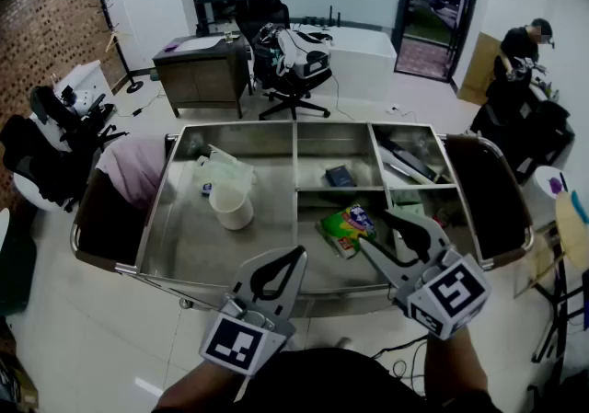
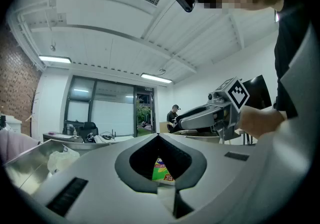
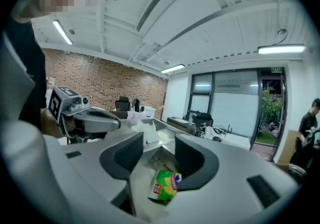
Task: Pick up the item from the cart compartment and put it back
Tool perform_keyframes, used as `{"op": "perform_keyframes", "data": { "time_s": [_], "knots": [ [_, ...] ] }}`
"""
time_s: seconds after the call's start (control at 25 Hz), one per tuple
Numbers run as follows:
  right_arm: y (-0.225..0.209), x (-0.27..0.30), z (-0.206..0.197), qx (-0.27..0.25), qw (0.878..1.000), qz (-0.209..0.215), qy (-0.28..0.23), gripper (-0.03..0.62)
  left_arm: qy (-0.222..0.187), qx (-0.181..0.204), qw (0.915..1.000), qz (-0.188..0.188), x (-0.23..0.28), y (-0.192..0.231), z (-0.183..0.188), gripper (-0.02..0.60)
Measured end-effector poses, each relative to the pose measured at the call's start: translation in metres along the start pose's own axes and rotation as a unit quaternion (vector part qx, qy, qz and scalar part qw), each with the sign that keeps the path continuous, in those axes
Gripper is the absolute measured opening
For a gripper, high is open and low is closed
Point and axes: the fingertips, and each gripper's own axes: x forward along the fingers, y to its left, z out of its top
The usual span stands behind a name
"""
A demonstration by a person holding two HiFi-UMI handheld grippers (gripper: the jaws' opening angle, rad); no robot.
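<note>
A green snack packet (image 1: 348, 227) lies in the front middle compartment of the steel cart (image 1: 184, 241). My right gripper (image 1: 375, 228) hovers just to its right with the jaws apart and nothing between them. In the right gripper view the packet (image 3: 165, 185) shows below and beyond the open right gripper (image 3: 160, 148), not touched. My left gripper (image 1: 293, 253) hangs over the cart's front edge, left of the packet, with its jaws shut and empty. In the left gripper view the packet (image 2: 161, 170) peeks through the hole behind the closed left gripper (image 2: 159, 135); the right gripper (image 2: 210, 113) is at the right.
A white cup (image 1: 231, 207) and a clear plastic bag (image 1: 221, 170) sit in the cart's big left compartment. A small dark item (image 1: 340, 176) lies in the middle back compartment and dark tools (image 1: 405, 161) in the right one. A pink cloth (image 1: 133, 167) drapes the left end. A person (image 1: 520, 52) stands far right.
</note>
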Motion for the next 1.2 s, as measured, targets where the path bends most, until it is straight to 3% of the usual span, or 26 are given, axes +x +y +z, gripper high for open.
{"op": "perform_keyframes", "data": {
  "time_s": [0.24,0.52,0.68,0.8,1.08,1.2],
  "knots": [
    [-0.018,0.021,-0.003,-0.057,0.997,-0.013,0.050,0.222,0.002,0.001,1.0000,0.003,-0.003,0.005,0.000,0.000],
    [-0.031,0.061,-0.025,-0.049,0.987,0.040,0.150,0.249,0.001,-0.003,1.0000,0.000,-0.005,0.003,-0.003,0.000],
    [-0.043,0.081,-0.065,-0.054,0.963,0.067,0.257,0.306,0.002,-0.004,1.0000,-0.004,-0.005,0.002,-0.004,0.000],
    [-0.049,0.092,-0.088,-0.060,0.941,0.077,0.325,0.307,0.003,-0.009,0.9999,-0.003,-0.006,0.002,-0.007,0.000],
    [-0.054,0.108,-0.110,-0.029,0.916,0.098,0.388,0.307,0.003,-0.016,0.9999,0.003,-0.009,0.005,-0.008,0.000],
    [-0.053,0.112,-0.124,-0.014,0.899,0.111,0.424,0.307,0.004,-0.014,0.9999,0.002,-0.008,0.006,-0.009,0.000]
  ]
}}
